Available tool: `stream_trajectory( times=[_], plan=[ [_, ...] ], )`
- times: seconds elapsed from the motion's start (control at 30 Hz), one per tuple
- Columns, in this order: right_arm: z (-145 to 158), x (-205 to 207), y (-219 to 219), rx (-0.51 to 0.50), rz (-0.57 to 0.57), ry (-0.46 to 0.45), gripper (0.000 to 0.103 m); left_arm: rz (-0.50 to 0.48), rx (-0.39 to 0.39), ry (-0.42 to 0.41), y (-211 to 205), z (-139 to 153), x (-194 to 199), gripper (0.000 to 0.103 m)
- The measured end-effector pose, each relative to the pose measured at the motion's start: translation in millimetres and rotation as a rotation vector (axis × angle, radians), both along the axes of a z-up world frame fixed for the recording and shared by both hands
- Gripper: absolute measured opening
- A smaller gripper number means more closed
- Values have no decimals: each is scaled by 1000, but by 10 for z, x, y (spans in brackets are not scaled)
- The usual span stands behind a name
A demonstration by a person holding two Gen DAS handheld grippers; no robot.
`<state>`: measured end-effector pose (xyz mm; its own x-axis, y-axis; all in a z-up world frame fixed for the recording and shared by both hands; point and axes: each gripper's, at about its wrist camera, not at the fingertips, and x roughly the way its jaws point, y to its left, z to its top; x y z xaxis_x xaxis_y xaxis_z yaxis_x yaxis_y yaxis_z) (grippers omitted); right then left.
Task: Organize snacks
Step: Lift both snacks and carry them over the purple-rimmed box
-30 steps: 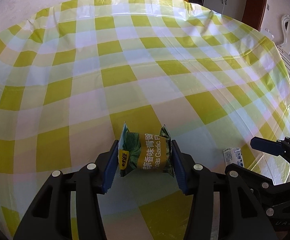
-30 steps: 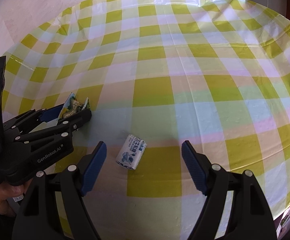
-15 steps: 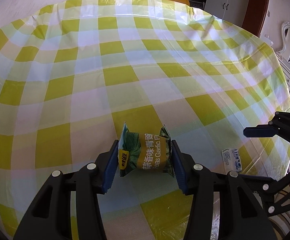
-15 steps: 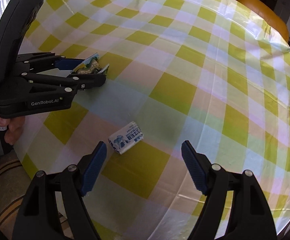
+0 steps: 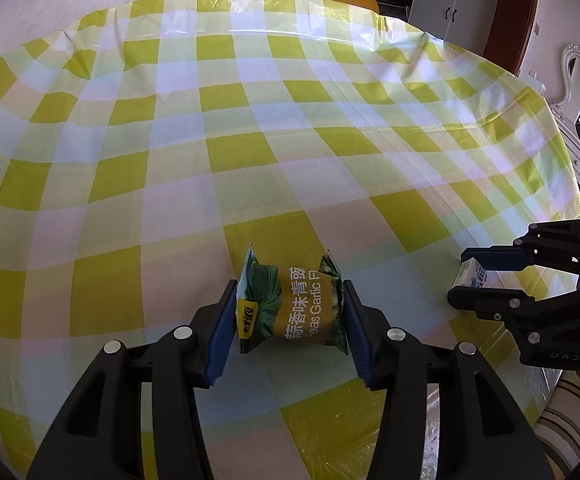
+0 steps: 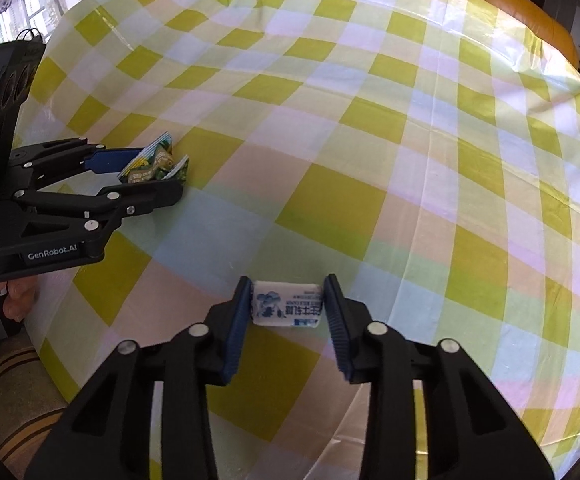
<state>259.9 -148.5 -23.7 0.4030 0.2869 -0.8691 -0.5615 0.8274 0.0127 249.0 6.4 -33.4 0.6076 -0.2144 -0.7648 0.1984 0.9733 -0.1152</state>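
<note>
The left gripper [image 5: 290, 308] clamped a green pea packet [image 5: 292, 306], its long axis crosswise between the pads, above the checked tablecloth [image 5: 169, 160]. Right of it, the right gripper [image 6: 287, 308], jaws just closing, pressed both ends of a white-blue packet [image 6: 287, 304], long axis crosswise, near the table's edge.

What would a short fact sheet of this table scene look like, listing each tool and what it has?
Surface: round table under a yellow checked cloth
Left tool: closed on a green garlic pea packet
Right tool: its jaws have just been closing; a white and blue snack packet sits between the pads, which touch both its ends
Packet positions: both low, at the cloth, near the table's near edge; whether lifted, cannot tell
Containers for sorting: none in view
Person: a hand holds the left tool
</note>
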Motion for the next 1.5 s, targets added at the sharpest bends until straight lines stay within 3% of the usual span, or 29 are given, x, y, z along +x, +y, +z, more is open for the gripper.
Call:
stream_trajectory(
  times=[0.27, 0.3, 0.33, 0.37, 0.43, 0.57, 0.7, 0.87, 1.1, 1.5],
  plan=[
    [-17, -72, -32, 3, -78, -15, 39, 4, 17, 2, -22, 6, 10, 48],
    [-18, -79, -30, 0, -84, -18, 45, 6, 19, 2, -26, 6, 12, 48],
    [-26, -82, -25, -13, -93, -18, 73, 7, 24, 2, -34, 5, 13, 49],
    [-51, -83, -26, -47, -116, -24, 83, 6, 31, 1, -44, 3, 7, 49],
    [-74, -87, -86, -26, -140, -23, 83, 9, 39, 0, -59, 1, 6, 49],
    [-72, -92, -84, -18, -133, -30, 79, 11, 47, -2, -62, -3, 3, 49],
    [-35, -83, -59, -8, -152, -30, 52, 15, 49, 1, -64, -2, 5, 49],
    [-14, -105, -22, -10, -157, -25, 35, 33, 36, 16, -55, 14, -17, 44],
    [13, -202, -66, -15, -181, -41, 34, 38, 39, 16, -189, 143, -124, 42],
    [211, -529, -563, -9, -296, -91, 34, -78, 0, 12, -867, 386, -472, 41]
  ],
)
